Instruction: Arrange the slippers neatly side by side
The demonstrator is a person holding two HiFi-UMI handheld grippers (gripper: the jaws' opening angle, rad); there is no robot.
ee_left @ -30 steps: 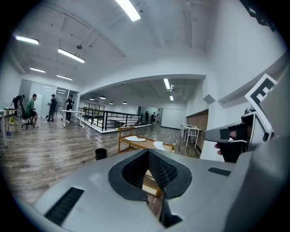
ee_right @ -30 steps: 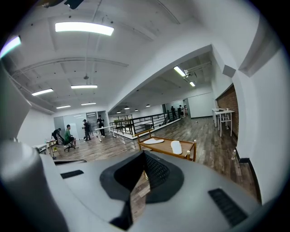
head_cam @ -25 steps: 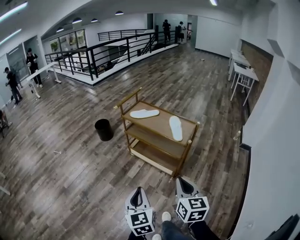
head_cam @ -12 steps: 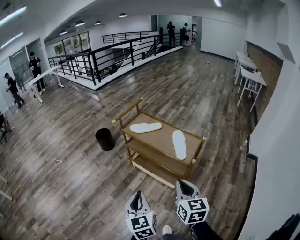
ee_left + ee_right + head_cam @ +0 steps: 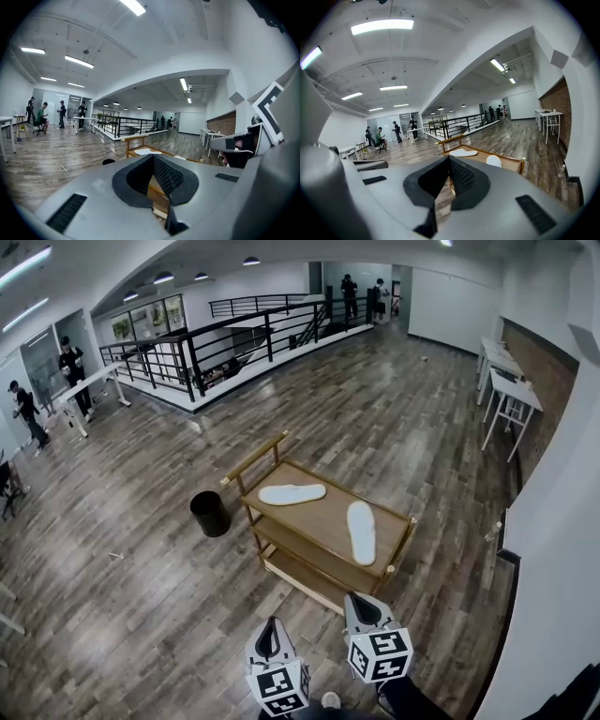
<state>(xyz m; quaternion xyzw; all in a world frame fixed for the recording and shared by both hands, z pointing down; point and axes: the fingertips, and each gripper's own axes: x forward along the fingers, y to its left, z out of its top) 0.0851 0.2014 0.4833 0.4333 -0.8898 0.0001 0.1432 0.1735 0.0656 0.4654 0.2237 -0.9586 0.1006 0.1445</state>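
On the cart [image 5: 319,518]: slippers [image 5: 292,493] lie apart, angled.
Left gripper [image 5: 269,638], right gripper [image 5: 361,611]: clenched, empty.
Risk: closed jaws could shove a slipper overboard.

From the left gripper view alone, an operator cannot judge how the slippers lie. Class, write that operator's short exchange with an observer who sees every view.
Operator: I see only slivers of white on the cart. How do the slippers lie?
Observer: The head view shows the far slipper lying across the back left of the cart top. The right slipper lies near its right edge. They are apart and roughly at right angles.
Operator: Is the other gripper holding anything?
Observer: No. In the right gripper view, the right gripper has its jaws together and empty, with the cart ahead of it.
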